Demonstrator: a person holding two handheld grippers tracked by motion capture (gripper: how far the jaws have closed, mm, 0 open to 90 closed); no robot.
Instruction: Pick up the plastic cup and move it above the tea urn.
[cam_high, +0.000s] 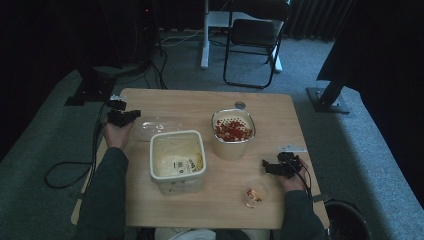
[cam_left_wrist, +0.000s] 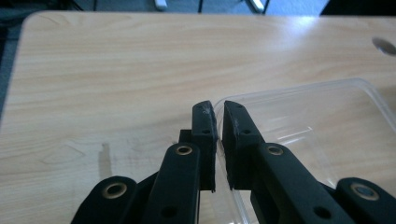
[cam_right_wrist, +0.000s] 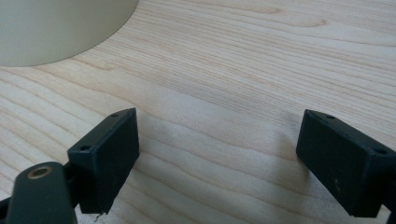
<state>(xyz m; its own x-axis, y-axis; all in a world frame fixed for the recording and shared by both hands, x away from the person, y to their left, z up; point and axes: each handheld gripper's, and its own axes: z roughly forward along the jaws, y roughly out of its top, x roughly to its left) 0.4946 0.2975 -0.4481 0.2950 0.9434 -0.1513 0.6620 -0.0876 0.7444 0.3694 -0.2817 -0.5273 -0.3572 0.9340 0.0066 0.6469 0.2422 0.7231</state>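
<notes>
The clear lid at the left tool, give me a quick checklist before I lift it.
1. Left tool pinched on the clear lid rim: ok.
2. Lid lying flat on the table: ok.
3. Grip depth: only the rim edge is caught, cannot tell if it will hold.
4. Right tool open, holding nothing: ok.
5. Cream tub open, beside the lid: ok.
6. Strainer bowl apart from the lid: ok.

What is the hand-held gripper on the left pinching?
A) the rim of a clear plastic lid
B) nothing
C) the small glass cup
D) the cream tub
A: the left hand-held gripper has its jaws closed on the edge of the clear plastic lid lying on the table.
</notes>
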